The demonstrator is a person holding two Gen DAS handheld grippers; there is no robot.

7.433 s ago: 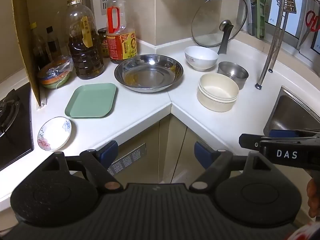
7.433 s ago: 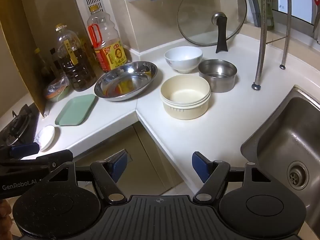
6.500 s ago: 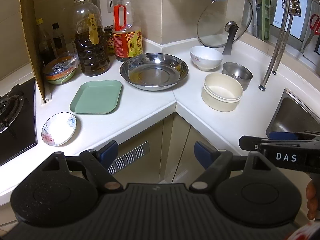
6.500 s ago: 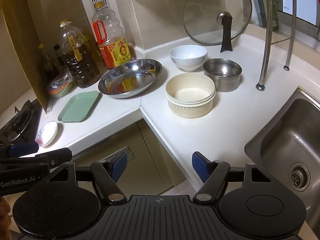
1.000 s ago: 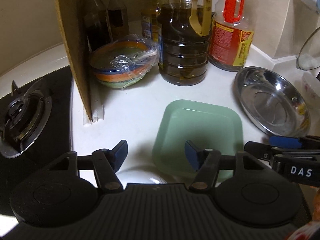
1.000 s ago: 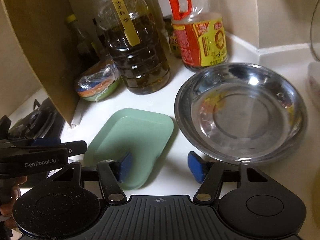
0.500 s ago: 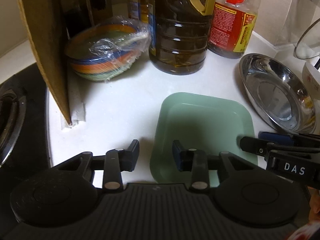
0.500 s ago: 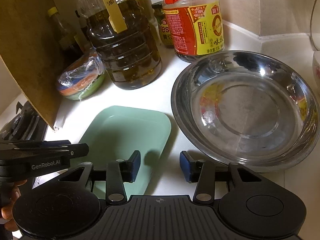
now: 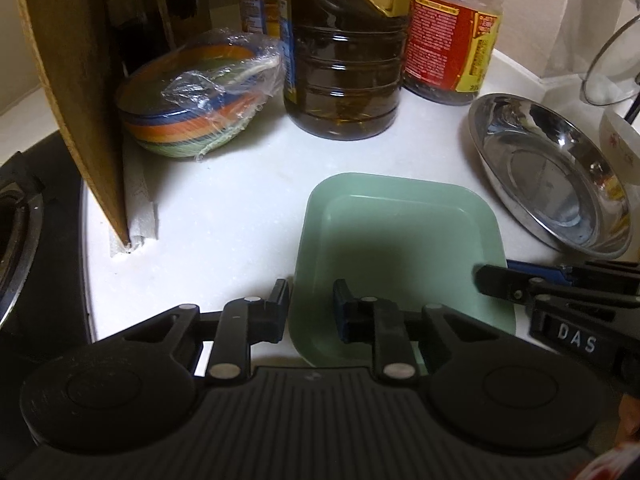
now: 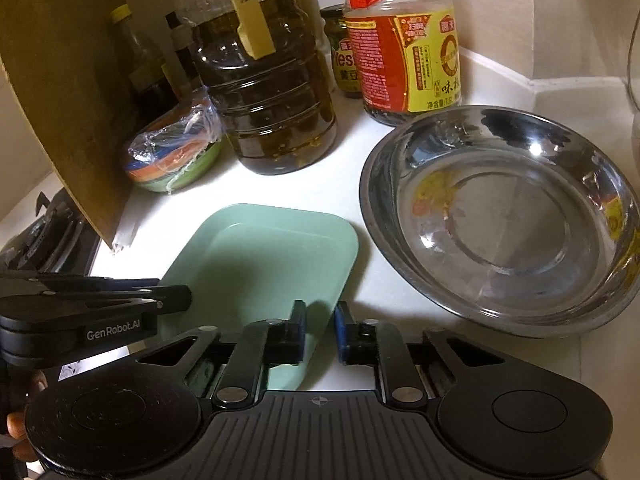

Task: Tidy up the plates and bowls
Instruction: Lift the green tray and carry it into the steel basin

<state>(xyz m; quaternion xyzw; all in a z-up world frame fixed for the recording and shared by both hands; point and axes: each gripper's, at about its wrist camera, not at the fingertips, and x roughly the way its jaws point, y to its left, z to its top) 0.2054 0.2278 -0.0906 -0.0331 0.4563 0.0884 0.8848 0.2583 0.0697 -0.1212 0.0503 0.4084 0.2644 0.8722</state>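
A square green plate [image 9: 400, 248] lies flat on the white counter; it also shows in the right wrist view [image 10: 264, 256]. My left gripper [image 9: 311, 304] straddles the plate's left rim, jaws narrowed around it. My right gripper [image 10: 320, 330] straddles the plate's right rim, jaws nearly closed on it. A wide steel dish [image 10: 496, 216] sits just right of the plate, also in the left wrist view [image 9: 548, 184]. The small flowered dish is out of view.
Oil bottles [image 10: 264, 92] and a sauce bottle [image 10: 404, 48] stand behind the plate. A stack of wrapped coloured bowls [image 9: 196, 100] sits by a cardboard panel [image 9: 72, 92]. The stove [image 9: 20, 216] is at far left. A white bowl [image 9: 620, 148] is at right.
Both grippers have narrowed onto the green plate's opposite rims over the last second. Earlier both were wide open and far back from the counter.
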